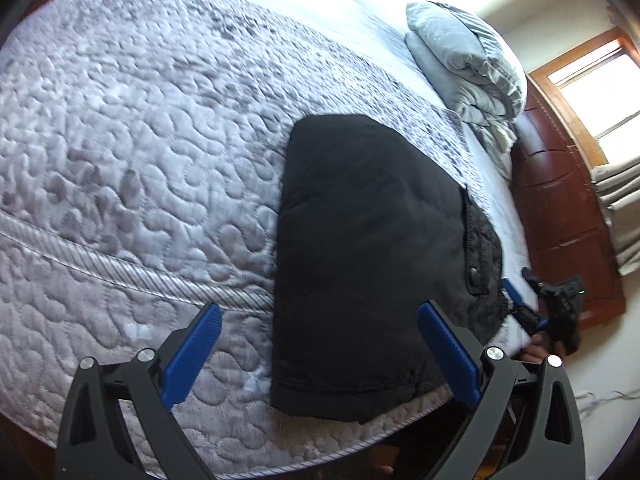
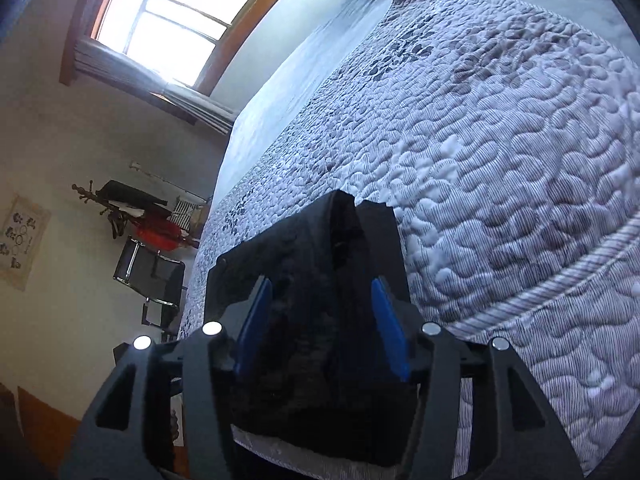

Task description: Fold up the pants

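**Folded pants at the bed's near edge, right side gripped**

Where the quilted bed (image 1: pixel 132 168) curves down toward the camera, the black pants (image 1: pixel 368 248) lie folded into a compact, roughly rectangular stack, the hem end reaching the mattress edge. In the left wrist view the left hand-held gripper (image 1: pixel 320 344) hangs over that near edge with its blue pads spread wide: one pad (image 1: pixel 192 356) sits over bare quilt, the other overlaps the pants' right part, and nothing is pinched between them, so it is released. Along the stack's right side a waistband flap with a button (image 1: pixel 474 272) shows, and just beyond it the right hand-held gripper (image 1: pixel 520 312) appears small at the pants' edge, with the person's hand (image 1: pixel 536 350) below it.

From the right wrist view the right hand-held gripper (image 2: pixel 322 316) has a thick fold of the pants (image 2: pixel 316 320) filling the space between its blue pads, both pads (image 2: pixel 388 324) pressed against the cloth; it is grasping the pants. The bunched cloth rises slightly above the quilt (image 2: pixel 500 152) here.

Farther up the bed a folded grey duvet (image 1: pixel 468 64) lies near the far side. A window (image 2: pixel 180 20) sits in the wall, and a chair (image 2: pixel 148 276) stands beside the bed, with a coat rack (image 2: pixel 116 208) behind it.
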### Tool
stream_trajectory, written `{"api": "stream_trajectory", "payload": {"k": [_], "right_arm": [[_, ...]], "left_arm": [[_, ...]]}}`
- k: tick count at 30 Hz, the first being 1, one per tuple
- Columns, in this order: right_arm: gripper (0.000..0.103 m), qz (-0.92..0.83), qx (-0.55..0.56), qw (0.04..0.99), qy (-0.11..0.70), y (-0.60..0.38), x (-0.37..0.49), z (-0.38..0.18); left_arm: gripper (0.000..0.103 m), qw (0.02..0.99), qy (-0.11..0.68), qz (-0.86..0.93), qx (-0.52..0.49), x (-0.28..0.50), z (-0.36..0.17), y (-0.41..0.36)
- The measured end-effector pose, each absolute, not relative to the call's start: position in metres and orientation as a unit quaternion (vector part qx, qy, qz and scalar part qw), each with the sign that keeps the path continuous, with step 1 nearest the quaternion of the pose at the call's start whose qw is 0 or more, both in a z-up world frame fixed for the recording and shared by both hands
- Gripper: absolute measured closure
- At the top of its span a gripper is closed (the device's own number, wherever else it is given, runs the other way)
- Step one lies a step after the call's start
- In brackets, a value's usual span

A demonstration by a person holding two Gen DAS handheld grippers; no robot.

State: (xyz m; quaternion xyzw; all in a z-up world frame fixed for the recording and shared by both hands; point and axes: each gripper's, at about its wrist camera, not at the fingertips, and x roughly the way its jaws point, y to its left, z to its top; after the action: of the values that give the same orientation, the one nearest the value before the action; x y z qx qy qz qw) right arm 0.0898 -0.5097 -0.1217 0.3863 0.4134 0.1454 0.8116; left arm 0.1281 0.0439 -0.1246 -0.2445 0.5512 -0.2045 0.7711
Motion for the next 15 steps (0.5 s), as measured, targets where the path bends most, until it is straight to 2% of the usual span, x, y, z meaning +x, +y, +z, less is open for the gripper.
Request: {"api": "stream_trajectory", "payload": {"k": [9, 15], "right_arm": [[0.041, 0.161, 0.387, 0.805, 0.42, -0.503, 0.055, -0.129], [0.039, 0.16, 0.386, 0.803, 0.425, -0.504, 0.049, -0.133]], "left_arm": [[0.004, 0.681, 0.593, -0.253, -0.347, 0.136, -0.166, 0.061], [0.004, 0.657, 0.609, -0.273, -0.35, 0.146, -0.187, 0.044]]}}
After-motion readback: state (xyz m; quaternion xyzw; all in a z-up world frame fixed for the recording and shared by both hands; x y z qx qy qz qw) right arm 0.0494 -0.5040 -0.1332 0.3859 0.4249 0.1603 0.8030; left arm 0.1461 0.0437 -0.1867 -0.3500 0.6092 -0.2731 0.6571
